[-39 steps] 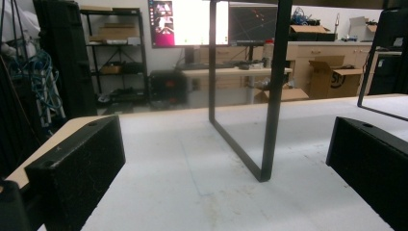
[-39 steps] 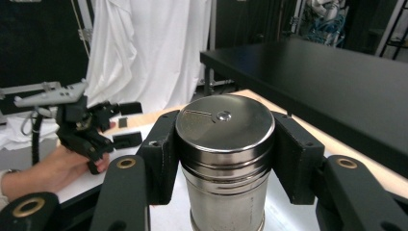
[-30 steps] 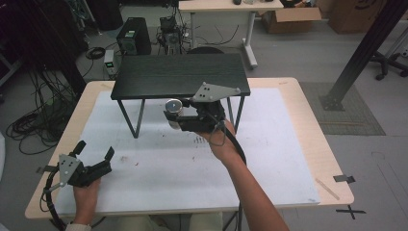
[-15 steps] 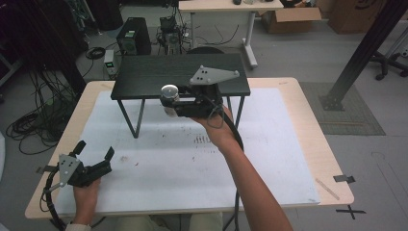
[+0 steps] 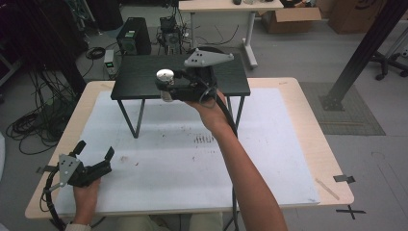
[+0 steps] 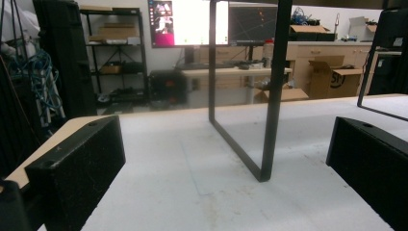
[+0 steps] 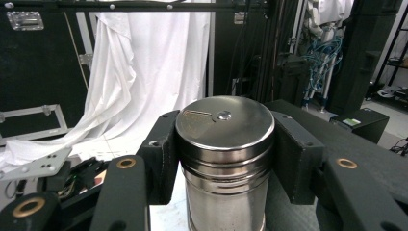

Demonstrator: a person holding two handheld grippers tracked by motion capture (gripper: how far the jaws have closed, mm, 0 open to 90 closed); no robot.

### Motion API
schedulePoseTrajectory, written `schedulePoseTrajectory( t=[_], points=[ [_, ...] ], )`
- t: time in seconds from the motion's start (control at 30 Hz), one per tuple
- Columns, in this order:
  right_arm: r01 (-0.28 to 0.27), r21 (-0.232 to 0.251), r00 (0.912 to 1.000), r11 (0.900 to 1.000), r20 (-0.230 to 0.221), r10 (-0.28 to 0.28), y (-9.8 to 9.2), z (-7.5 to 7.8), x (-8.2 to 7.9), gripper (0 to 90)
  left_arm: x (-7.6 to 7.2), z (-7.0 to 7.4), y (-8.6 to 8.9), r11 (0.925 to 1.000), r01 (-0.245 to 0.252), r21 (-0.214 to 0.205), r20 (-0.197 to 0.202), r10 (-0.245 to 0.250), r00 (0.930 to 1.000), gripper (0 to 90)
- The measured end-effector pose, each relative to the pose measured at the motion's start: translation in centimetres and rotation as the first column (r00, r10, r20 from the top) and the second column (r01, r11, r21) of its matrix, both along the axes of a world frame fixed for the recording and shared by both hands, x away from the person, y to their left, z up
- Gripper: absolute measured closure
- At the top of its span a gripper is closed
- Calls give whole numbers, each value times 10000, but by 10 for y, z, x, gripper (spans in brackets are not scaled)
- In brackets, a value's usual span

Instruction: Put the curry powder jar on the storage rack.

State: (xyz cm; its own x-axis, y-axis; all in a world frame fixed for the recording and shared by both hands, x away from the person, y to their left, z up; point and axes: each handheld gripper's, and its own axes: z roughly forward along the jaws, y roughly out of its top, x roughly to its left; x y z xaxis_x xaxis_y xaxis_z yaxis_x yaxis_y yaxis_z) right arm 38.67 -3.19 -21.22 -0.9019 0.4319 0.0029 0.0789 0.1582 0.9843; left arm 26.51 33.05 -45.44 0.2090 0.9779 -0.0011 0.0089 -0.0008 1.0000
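Note:
A steel shaker canister [image 5: 165,83] with a flat lid is held upright in my right gripper [image 5: 168,89], level with the front edge of the small black raised table [image 5: 144,86]. In the right gripper view both black jaws press the canister [image 7: 225,159] on its sides just under the lid. My left gripper [image 5: 94,151] rests low at the near left of the white mat [image 5: 192,159], jaws wide apart with nothing between them. The left gripper view looks along the mat past its fingers [image 6: 77,168] to a black table leg [image 6: 269,96].
The black table stands on thin metal legs [image 5: 130,118] at the back of the mat. Dark smudges [image 5: 206,139] mark the mat's middle. Cables and equipment cases lie on the floor beyond the wooden tabletop [image 5: 308,110]. Black tape [image 5: 345,178] sits at the near right corner.
My right gripper has carried the canister up and away from me, from below the black table's front edge to level with its top. The left gripper has stayed put.

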Motion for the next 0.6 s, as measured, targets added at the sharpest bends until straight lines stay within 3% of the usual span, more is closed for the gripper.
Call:
schedulePoseTrajectory(
  t=[0.6],
  points=[
    [1274, -171, 9918, 9917, -29, -1275, 23, 14, 51, 487, 0, 0, 0, 10000, 5, -6, -5, -5, 10000, 3]
  ],
)
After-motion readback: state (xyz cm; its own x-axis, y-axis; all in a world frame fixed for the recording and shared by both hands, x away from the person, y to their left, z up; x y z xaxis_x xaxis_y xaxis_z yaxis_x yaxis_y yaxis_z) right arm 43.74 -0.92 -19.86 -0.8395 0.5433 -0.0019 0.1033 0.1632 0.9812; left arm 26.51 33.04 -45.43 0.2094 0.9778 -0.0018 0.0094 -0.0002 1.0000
